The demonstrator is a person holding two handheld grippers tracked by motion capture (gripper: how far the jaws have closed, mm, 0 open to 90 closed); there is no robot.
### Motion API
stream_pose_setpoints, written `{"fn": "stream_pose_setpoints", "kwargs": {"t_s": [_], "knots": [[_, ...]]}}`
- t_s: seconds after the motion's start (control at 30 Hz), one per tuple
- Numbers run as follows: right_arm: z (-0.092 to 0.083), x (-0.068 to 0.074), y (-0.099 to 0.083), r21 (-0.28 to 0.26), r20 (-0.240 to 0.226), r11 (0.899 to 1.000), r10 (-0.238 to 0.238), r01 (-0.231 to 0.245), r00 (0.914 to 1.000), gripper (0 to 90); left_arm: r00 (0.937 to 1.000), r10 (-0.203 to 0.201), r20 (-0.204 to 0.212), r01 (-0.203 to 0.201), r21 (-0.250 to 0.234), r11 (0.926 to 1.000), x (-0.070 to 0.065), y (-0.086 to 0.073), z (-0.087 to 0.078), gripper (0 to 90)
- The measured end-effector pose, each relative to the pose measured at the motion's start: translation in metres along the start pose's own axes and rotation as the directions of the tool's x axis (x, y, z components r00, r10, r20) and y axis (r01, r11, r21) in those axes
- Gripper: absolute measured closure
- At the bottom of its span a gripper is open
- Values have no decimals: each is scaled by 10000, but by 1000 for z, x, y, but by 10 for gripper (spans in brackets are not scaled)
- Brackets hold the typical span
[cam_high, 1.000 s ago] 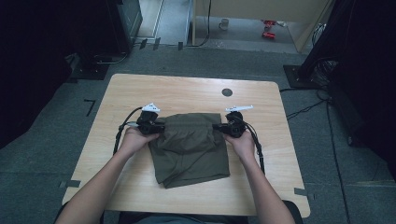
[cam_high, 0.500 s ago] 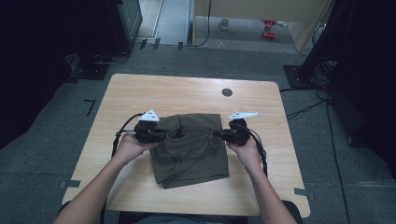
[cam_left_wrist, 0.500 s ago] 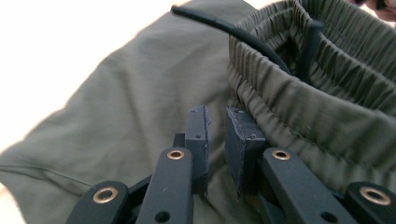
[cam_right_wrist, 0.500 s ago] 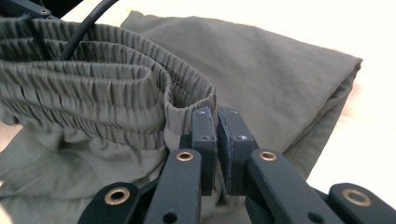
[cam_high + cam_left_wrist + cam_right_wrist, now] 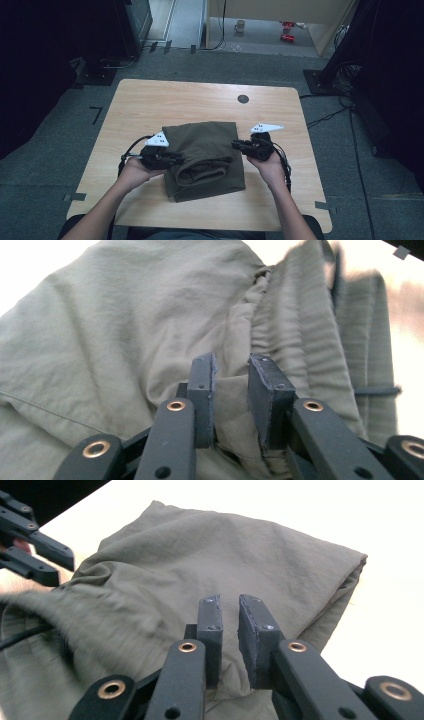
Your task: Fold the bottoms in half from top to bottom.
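Olive cloth [image 5: 207,157], folded into a thick bundle, lies on the near half of the wooden bench [image 5: 200,97], roughly midway between its side edges. A rolled fold with a ribbed, gathered band shows on the bundle's near part in the high view, and the same ribbed band runs up the right of the left claw view.

At the cloth's left edge sits the left claw [image 5: 176,159], held in the person's left hand [image 5: 134,172], pointing in toward the bundle. Its jaws have just been opening; in its own view they stand a narrow gap apart, with a fold of cloth [image 5: 150,330] lying between them and the pads no longer pinching it.

By the cloth's right edge the right claw [image 5: 237,145] points inward from the right hand [image 5: 270,167]. Its jaws have likewise just been opening and stand a narrow gap apart. In the right claw view the cloth [image 5: 225,555] lies under and beyond the jaws; whether any of it touches the pads I cannot tell. The left claw [image 5: 35,550] shows at the far left of that view.
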State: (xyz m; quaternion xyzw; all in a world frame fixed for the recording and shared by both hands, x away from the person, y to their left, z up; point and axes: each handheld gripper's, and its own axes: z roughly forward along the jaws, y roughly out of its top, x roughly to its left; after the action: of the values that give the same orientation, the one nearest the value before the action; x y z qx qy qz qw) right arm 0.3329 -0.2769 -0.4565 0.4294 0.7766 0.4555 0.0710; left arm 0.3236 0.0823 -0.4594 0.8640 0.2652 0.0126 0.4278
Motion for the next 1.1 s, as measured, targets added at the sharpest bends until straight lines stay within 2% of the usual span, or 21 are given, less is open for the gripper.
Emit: {"fn": "stream_pose_setpoints", "kwargs": {"t_s": [0.1, 0.17, 0.3, 0.37, 0.43, 0.53, 0.57, 0.63, 0.7, 0.8, 0.93, 1.0, 1.1], "knots": [[1, 0, -2, 40, 61, 9997, -221, 221, 9997, 746, 9999, -78, -83, 77, -55, 10000, 0, -2, -5, 701], [3, 1, -4, -38, 67, 9993, -361, 361, 9993, 732, 9993, -297, -235, 295, -73, 9995, 5, -3, -8, 718], [11, 2, -7, 71, 159, 9983, -579, 578, 9982, 720, 9930, -877, -787, 909, 387, 9951, 19, -7, -4, 764], [19, 1, -11, 331, 247, 9962, -809, 801, 9964, 733, 9905, -1001, -944, 1059, 593, 9926, 25, -10, 1, 768], [29, 1, -17, 818, 487, 9908, -1120, 1078, 9925, 754, 9891, -1197, -858, 1261, 725, 9894, 33, -12, 6, 763], [40, -1, -22, 1386, 586, 9850, -1120, 1030, 9920, 760, 9857, -1498, -772, 1568, 940, 9832, 44, -15, 13, 758], [42, -1, -23, 1518, 673, 9836, -1089, 977, 9918, 760, 9850, -1525, -805, 1604, 1035, 9816, 46, -16, 17, 758], [47, -1, -24, 1696, 847, 9802, -1180, 1024, 9894, 760, 9869, -1292, -962, 1410, 1278, 9817, 48, -17, 24, 755], [51, -2, -25, 1875, 973, 9759, -1314, 1115, 9866, 760, 9881, -1045, -1133, 1182, 1227, 9854, 50, -14, 29, 757], [54, -6, -25, 1676, 1098, 9809, -1184, 990, 9869, 761, 9861, -813, -1448, 1000, 1267, 9869, 56, -6, 35, 754], [58, -14, -21, 1380, 1327, 9882, -850, 665, 9875, 760, 9830, -1079, -1483, 1238, 1026, 9870, 72, 2, 42, 754], [62, -19, -18, 1272, 1442, 9895, -862, 680, 9858, 761, 9805, -1223, -1539, 1365, 850, 9870, 79, 6, 46, 755], [65, -27, -14, 1110, 1553, 9922, -741, 571, 9851, 761, 9794, -1063, -1715, 1228, 885, 9885, 87, 13, 51, 754]]}}
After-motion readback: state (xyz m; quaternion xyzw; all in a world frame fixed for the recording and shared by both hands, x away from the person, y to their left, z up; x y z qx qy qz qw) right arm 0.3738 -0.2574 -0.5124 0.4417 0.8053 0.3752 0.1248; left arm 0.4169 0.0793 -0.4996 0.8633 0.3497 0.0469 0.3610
